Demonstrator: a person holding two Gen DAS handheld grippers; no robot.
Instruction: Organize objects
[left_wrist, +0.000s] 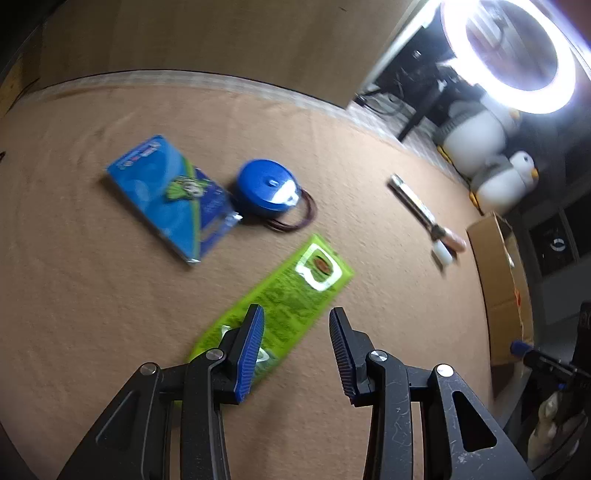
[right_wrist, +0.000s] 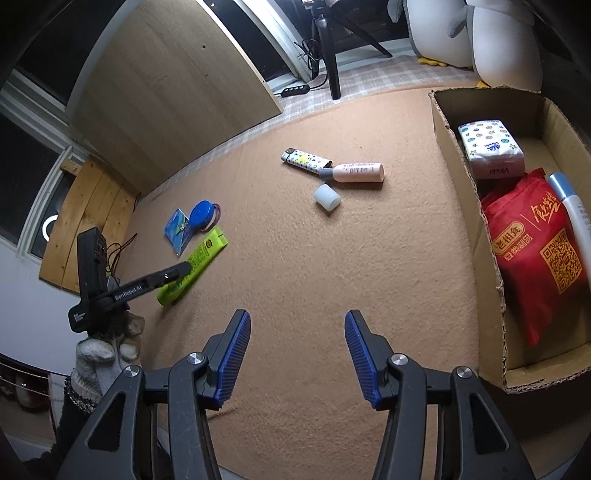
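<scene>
A lime-green packet (left_wrist: 291, 291) (right_wrist: 195, 258) lies flat on the tan carpet. My left gripper (left_wrist: 295, 310) hovers over its near end, open, with the left finger above the packet and the pads not pressing on it. Beyond it lie a blue packet (left_wrist: 170, 195), a round blue container (left_wrist: 267, 190) and a dark hair-tie loop (left_wrist: 295, 221). My right gripper (right_wrist: 297, 314) stands open over bare carpet with nothing between its fingers. Farther off lie a patterned lighter (right_wrist: 304, 160), a pink bottle (right_wrist: 356, 172) and a white cap (right_wrist: 327, 197).
A cardboard box (right_wrist: 487, 251) at the right holds a tissue pack (right_wrist: 489, 147), a red bag (right_wrist: 535, 254) and a white tube (right_wrist: 572, 206). A wooden board (right_wrist: 166, 85), a tripod (right_wrist: 332, 55), a ring light (left_wrist: 513, 55) and plush penguins (left_wrist: 506, 181) border the carpet. A gloved hand (right_wrist: 96, 354) holds the left gripper.
</scene>
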